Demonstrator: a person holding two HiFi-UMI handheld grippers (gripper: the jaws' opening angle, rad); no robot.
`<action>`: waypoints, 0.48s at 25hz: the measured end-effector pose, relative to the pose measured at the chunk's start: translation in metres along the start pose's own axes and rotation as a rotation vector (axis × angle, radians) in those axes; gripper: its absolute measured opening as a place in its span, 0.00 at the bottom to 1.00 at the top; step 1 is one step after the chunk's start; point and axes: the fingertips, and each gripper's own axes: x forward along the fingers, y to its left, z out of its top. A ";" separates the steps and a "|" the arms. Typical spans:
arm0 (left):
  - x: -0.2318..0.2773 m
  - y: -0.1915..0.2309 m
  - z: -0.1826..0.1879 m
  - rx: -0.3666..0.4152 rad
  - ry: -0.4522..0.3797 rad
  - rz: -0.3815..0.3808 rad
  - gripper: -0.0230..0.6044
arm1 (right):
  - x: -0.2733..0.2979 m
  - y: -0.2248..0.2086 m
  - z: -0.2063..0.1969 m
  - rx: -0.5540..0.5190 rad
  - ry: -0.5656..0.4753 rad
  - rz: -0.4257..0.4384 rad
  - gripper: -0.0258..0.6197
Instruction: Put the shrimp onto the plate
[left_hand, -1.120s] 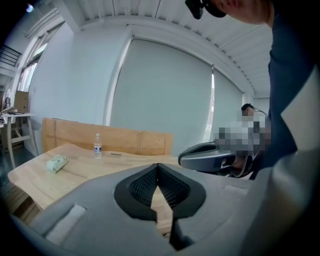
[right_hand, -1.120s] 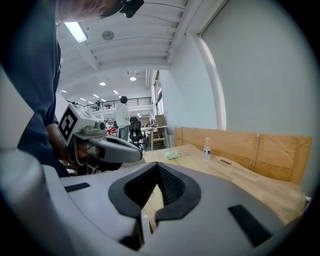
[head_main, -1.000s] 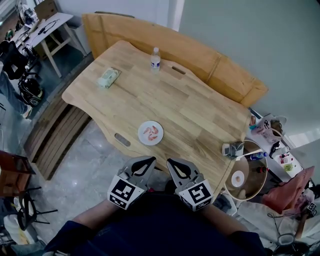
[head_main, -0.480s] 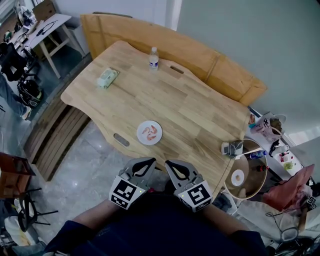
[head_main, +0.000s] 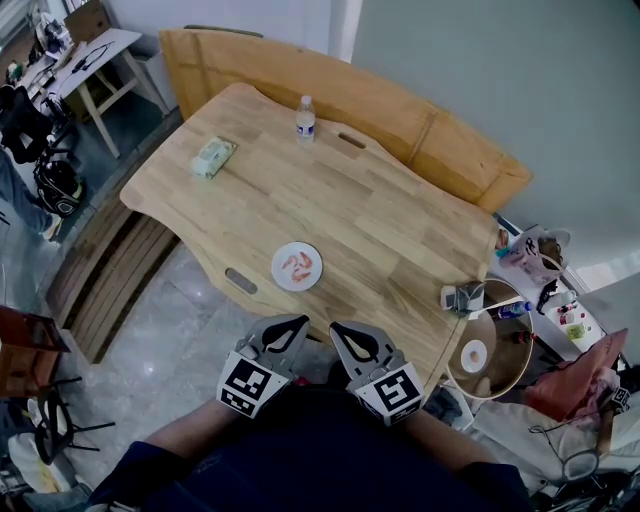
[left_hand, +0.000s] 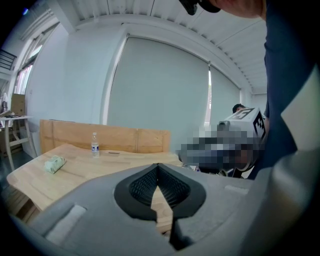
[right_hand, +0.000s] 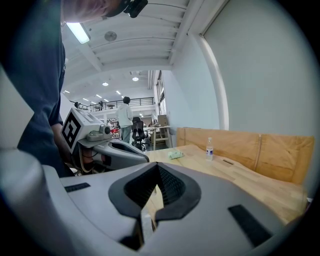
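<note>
A small white plate (head_main: 297, 267) lies near the front edge of the wooden table (head_main: 400, 230), with pink shrimp (head_main: 299, 264) on it. My left gripper (head_main: 297, 322) and right gripper (head_main: 337, 327) are held side by side below the table edge, close to the person's body, well short of the plate. Both are shut with nothing between the jaws. In the left gripper view the jaws meet at the tip (left_hand: 158, 165); in the right gripper view the jaw tips (right_hand: 157, 165) are likewise closed. The plate is hidden in both gripper views.
A water bottle (head_main: 304, 118) stands at the table's far edge, and a green packet (head_main: 213, 155) lies at the left. A wooden bench back (head_main: 400, 110) runs behind the table. A round side table (head_main: 490, 345) with clutter stands at the right. Grey floor lies below left.
The head view has shifted slightly, so the table and plate sit a little left and lower in frame. Both grippers stay shut in the same place near the body.
</note>
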 end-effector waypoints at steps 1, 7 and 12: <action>0.000 0.000 0.000 -0.001 0.002 0.001 0.05 | 0.000 0.001 0.001 0.005 0.000 0.003 0.05; 0.000 0.000 -0.001 -0.004 0.001 0.005 0.05 | -0.001 0.000 0.000 -0.002 0.003 -0.003 0.05; 0.002 0.002 0.002 -0.003 -0.001 0.010 0.05 | 0.000 -0.001 0.001 0.000 0.003 0.001 0.05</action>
